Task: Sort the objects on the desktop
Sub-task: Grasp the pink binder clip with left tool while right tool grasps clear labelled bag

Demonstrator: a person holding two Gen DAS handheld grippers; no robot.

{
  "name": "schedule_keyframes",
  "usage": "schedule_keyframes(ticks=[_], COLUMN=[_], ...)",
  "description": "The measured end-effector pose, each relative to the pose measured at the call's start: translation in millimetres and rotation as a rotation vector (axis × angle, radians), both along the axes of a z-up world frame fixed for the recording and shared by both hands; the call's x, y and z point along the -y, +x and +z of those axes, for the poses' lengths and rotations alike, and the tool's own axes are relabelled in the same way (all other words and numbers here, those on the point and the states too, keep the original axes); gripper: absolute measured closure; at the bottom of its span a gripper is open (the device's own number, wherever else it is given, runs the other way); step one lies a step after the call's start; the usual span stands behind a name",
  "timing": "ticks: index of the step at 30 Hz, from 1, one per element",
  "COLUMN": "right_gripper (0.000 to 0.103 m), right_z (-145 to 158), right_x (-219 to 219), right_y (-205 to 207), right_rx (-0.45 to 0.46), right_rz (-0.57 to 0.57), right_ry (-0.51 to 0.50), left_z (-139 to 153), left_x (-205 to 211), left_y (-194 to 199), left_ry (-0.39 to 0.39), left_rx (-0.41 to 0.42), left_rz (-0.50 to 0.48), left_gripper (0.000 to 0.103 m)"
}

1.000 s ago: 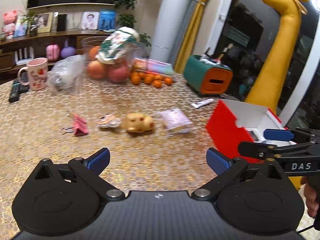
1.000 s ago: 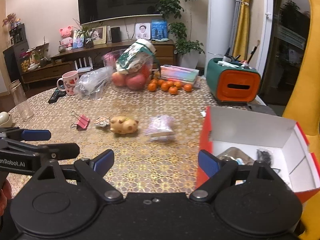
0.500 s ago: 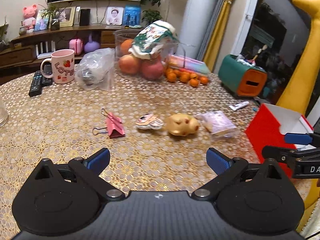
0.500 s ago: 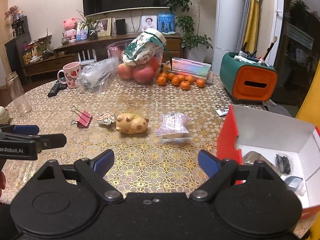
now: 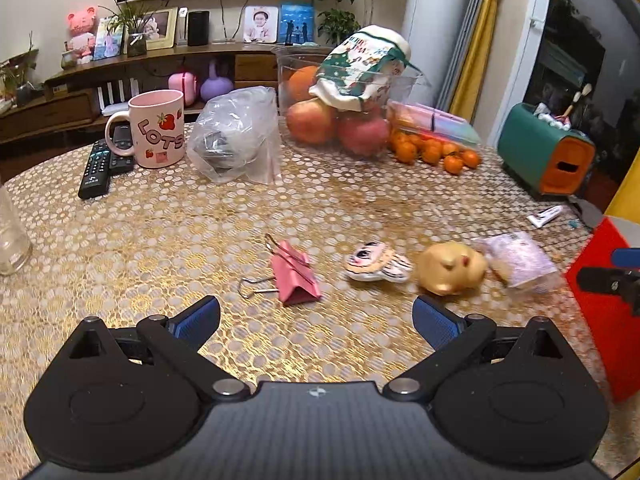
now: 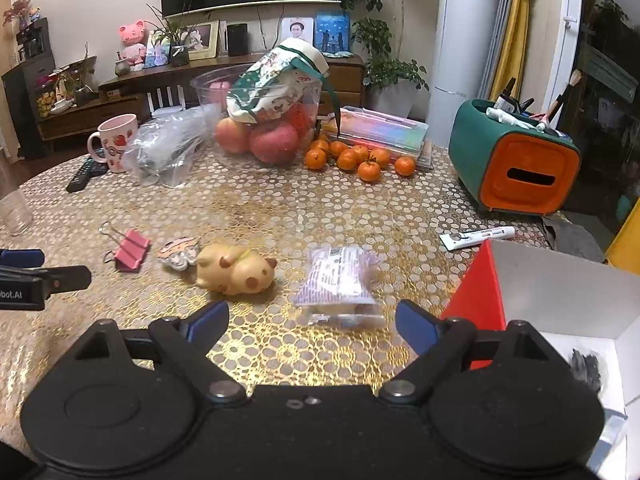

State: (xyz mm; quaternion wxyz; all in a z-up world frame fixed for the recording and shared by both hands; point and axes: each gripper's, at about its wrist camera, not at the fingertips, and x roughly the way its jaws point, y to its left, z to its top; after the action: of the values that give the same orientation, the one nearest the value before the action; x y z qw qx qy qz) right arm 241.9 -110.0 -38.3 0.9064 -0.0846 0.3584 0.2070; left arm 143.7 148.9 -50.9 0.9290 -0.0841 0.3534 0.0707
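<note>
While both grippers gape empty, pink binder clip (image 5: 295, 276) with wire handles, tan pig figurine (image 6: 234, 269), clear-wrapped packet (image 6: 340, 280).

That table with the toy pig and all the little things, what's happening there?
A person holds two grippers over the table, tidying small things. Both are open and empty. The right gripper faces the snack packet, the left gripper the pink binder clip. The toy pig lies untouched beside the red box.
</note>
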Motion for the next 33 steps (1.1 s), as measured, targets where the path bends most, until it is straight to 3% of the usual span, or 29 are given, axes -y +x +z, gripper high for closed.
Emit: schedule_keyframes(ticks=[22,33], right_gripper=[0.024,0.031], right_z=[-42.3,-58.7], right_x=[-13.3,-18.6], right_y=[83.0,95.4], right_rx=[-0.077,-0.115], right_rz=[-0.088,-0.104], right_ry=[-0.025,-0.033], left_z=[-39.9,-55.7], left_x=[-23.0,-25.3], left_y=[59.6,73.1], left_ry=[0.037,0.032], left_rx=[-0.015,-0.044], left_rz=[0.068,0.078], left_gripper=[0.002,0.023])
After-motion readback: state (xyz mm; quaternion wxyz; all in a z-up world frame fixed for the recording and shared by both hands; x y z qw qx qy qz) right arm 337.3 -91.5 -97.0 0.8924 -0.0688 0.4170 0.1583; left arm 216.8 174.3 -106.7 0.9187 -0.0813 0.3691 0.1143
